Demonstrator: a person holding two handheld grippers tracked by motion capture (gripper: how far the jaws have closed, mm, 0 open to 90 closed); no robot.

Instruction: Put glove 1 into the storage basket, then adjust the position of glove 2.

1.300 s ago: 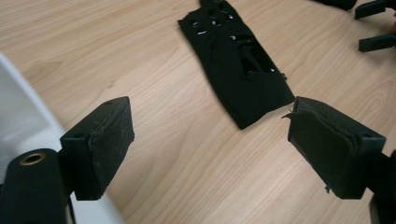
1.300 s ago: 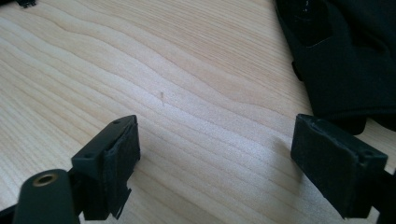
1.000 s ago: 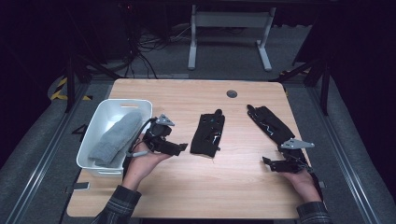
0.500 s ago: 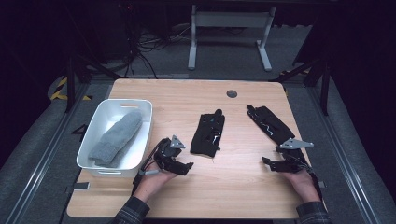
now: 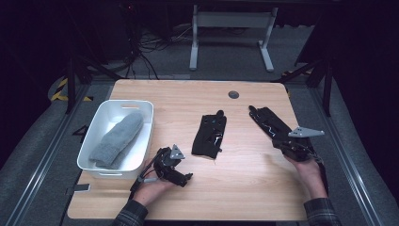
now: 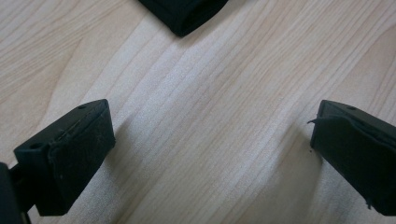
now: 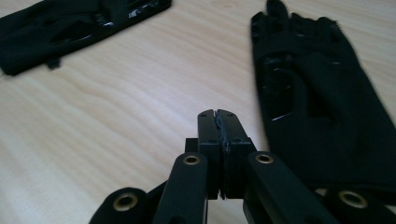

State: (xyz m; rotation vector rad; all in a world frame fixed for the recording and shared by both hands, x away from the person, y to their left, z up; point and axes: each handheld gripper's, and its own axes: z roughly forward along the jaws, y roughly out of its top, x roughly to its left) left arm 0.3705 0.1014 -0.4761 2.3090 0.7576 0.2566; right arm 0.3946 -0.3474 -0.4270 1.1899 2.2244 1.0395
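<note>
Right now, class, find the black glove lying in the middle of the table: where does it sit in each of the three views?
High view: the middle glove lies at centre, between the white bin and the other glove.
Left gripper view: probably its end, at the top edge.
Right gripper view: it stretches across the top left.
Shared landmark: the wooden table.

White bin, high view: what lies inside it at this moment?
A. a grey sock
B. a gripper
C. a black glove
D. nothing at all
A: the white bin at the table's left holds a grey sock lying lengthwise, while both black gloves lie out on the wooden table.
</note>
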